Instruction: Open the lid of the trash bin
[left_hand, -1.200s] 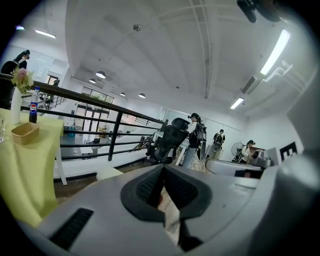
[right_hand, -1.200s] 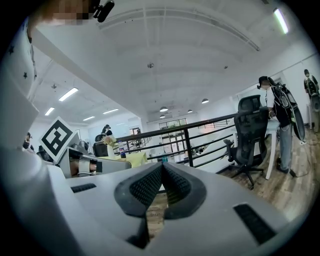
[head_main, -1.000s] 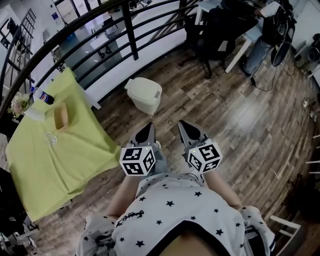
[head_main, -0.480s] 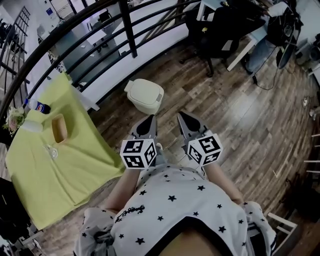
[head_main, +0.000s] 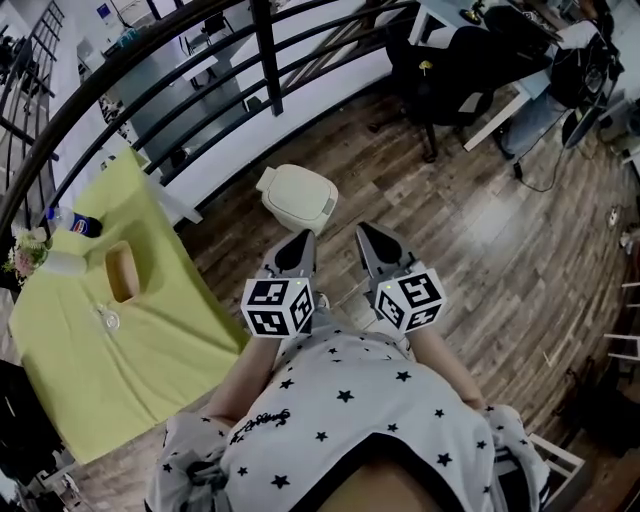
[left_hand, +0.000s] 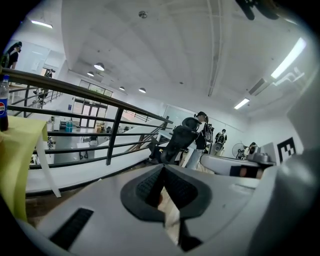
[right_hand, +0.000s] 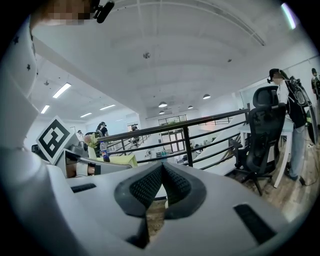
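Bright ceiling lights, strong fisheye distortion

The person's starred shirt (head_main: 340, 420) runs off the bottom edge. Handles of the left gripper (head_main: 302, 240) and right gripper (head_main: 364, 234) hide beneath their marker cubes (head_main: 276, 308). The bottle's (head_main: 82, 224) label is unreadably small.

The head view looks steeply down over the person's chest (head_main: 340, 410), close above the left tongs (head_main: 298, 245) and right tongs (head_main: 367, 238). Each gripper view sits low behind its own tongs, facing outward and upward; all three share the black railing (head_main: 265, 60).
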